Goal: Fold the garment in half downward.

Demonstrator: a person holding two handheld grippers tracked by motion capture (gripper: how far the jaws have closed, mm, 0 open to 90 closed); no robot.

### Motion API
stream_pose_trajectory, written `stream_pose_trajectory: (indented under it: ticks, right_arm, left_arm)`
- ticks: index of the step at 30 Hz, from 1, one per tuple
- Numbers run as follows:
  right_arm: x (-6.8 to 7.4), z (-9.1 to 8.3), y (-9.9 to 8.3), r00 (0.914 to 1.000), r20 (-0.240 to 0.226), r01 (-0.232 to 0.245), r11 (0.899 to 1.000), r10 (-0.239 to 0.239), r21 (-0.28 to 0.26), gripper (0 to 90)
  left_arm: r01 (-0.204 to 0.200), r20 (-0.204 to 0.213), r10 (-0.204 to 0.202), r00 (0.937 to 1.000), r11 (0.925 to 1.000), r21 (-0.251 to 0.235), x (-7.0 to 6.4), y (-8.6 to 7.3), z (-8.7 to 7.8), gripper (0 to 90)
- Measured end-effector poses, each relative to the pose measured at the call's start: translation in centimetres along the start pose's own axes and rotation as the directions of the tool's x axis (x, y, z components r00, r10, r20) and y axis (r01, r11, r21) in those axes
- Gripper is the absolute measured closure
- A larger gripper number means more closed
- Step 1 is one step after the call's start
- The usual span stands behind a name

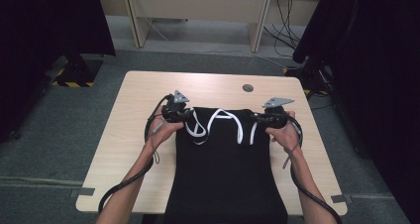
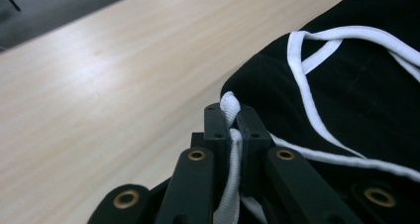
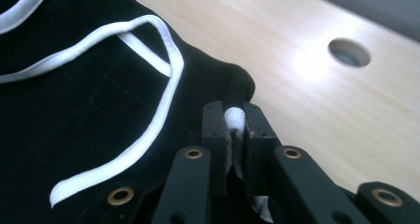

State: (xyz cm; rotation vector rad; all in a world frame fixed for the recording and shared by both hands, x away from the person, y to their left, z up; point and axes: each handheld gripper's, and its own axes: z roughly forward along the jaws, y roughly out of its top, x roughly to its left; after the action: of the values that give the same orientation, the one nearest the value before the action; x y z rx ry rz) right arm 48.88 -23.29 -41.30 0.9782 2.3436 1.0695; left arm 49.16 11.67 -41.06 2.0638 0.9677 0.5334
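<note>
Your left gripper (image 2: 231,122) and right gripper (image 3: 234,120) are each clamped on a bunched bit of white trim at the far corners of the black garment (image 1: 225,169), which lies mid-table (image 1: 148,85) and hangs over the near edge. Pull unevenly and that narrow trim may slip out, or the loose white drawstring (image 1: 223,119) may snag.

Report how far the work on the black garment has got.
Done: the black garment lies flat on the table, its near end hanging over the edge. In hand: the left hand-held gripper and right hand-held gripper each pinch white-trimmed fabric at a far corner. Left: probably the fold; none shows yet, and the white cord lies loose.
</note>
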Motion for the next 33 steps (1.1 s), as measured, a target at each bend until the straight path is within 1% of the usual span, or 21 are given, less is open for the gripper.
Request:
stream_pose_trajectory:
  ticks: [2, 4, 6, 8, 9, 11, 12, 14, 16, 18, 22, 23, 24, 26, 28, 31, 33]
  right_arm:
    - [-0.2, 0.0, 0.5, 1.0, 0.006, 0.006, 1.0, -0.006, -0.02, 82.9]
    - [-0.2, 0.0, 0.9, 0.9999, 0.013, 0.011, 0.999, -0.01, -0.031, 82.9]
    - [0.0, -0.1, 1.3, 0.9995, 0.02, 0.027, 0.998, -0.026, -0.049, 82.9]
    - [0.4, -0.5, 1.5, 0.9989, 0.018, 0.044, 0.997, -0.042, -0.069, 82.9]
    - [0.7, -0.8, 1.5, 0.9983, 0.019, 0.056, 0.995, -0.055, -0.078, 82.9]
    - [1.4, -1.4, 1.2, 0.9968, 0.02, 0.078, 0.992, -0.077, -0.102, 82.8]
    - [1.8, -1.7, 0.9, 0.9968, 0.016, 0.08, 0.989, -0.079, -0.123, 82.8]
    - [2.7, -2.3, 0.2, 0.9959, 0.009, 0.091, 0.984, -0.09, -0.152, 82.8]
    - [3.6, -2.8, -0.6, 0.9917, 0.016, 0.128, 0.979, -0.127, -0.158, 82.7]
    - [4.5, -3.3, -1.4, 0.9889, 0.022, 0.149, 0.975, -0.147, -0.164, 82.7]
    - [6.9, -4.5, -3.8, 0.9796, 0.013, 0.2, 0.965, -0.2, -0.171, 82.6]
    - [7.3, -4.8, -4.4, 0.9791, 0.012, 0.202, 0.964, -0.203, -0.176, 82.6]
    - [7.7, -5.0, -5.0, 0.9806, 0.006, 0.194, 0.963, -0.196, -0.187, 82.6]
    - [8.3, -5.3, -6.2, 0.9815, -0.005, 0.187, 0.964, -0.191, -0.187, 82.5]
    - [9.1, -5.8, -7.2, 0.9791, -0.003, 0.199, 0.963, -0.203, -0.183, 82.5]
    - [10.0, -6.9, -8.3, 0.9754, -0.018, 0.213, 0.961, -0.22, -0.176, 82.4]
    - [10.7, -7.6, -9.2, 0.9745, -0.028, 0.215, 0.961, -0.223, -0.177, 82.3]
  left_arm:
    - [0.008, -0.014, -0.008, 0.9999, 0.9999, -0.012, 0.2, 0.6, 0.0, 85.1]
    - [0.002, -0.033, -0.002, 0.9994, 0.9997, -0.024, 0.3, 1.0, 0.0, 85.0]
    - [-0.006, -0.038, 0.004, 0.9993, 0.999, -0.045, 0.1, 1.2, -0.4, 84.9]
    - [-0.016, -0.04, 0.014, 0.9991, 0.9978, -0.064, -0.4, 1.1, -0.8, 84.8]
    - [-0.032, -0.039, 0.029, 0.9988, 0.9969, -0.072, -0.7, 0.9, -1.1, 84.8]
    - [-0.053, -0.031, 0.05, 0.9983, 0.9937, -0.099, -1.5, 0.5, -1.8, 84.7]
    - [-0.056, -0.027, 0.053, 0.9982, 0.9918, -0.114, -1.9, 0.1, -2.2, 84.7]
    - [-0.07, -0.017, 0.069, 0.9975, 0.9881, -0.137, -3.0, -0.8, -2.8, 84.5]
    - [-0.109, -0.01, 0.109, 0.994, 0.983, -0.148, -4.3, -1.8, -3.6, 84.4]
    - [-0.133, -0.011, 0.132, 0.9911, 0.9785, -0.158, -5.4, -2.9, -4.3, 84.2]
    - [-0.156, -0.003, 0.158, 0.9874, 0.9718, -0.177, -7.2, -5.3, -6.0, 83.9]
    - [-0.154, -0.001, 0.157, 0.9877, 0.9717, -0.179, -7.4, -6.0, -6.3, 83.8]
    - [-0.148, -0.001, 0.151, 0.9886, 0.9714, -0.186, -7.7, -6.5, -6.6, 83.8]
    - [-0.149, 0.018, 0.155, 0.9878, 0.9709, -0.188, -8.3, -7.7, -7.3, 83.7]
    - [-0.177, 0.028, 0.185, 0.9823, 0.9689, -0.172, -9.2, -8.6, -8.1, 83.4]
    - [-0.188, 0.058, 0.201, 0.9779, 0.9665, -0.174, -10.6, -10.3, -9.4, 82.8]
    - [-0.211, 0.07, 0.225, 0.972, 0.9643, -0.16, -11.6, -11.7, -10.0, 82.4]
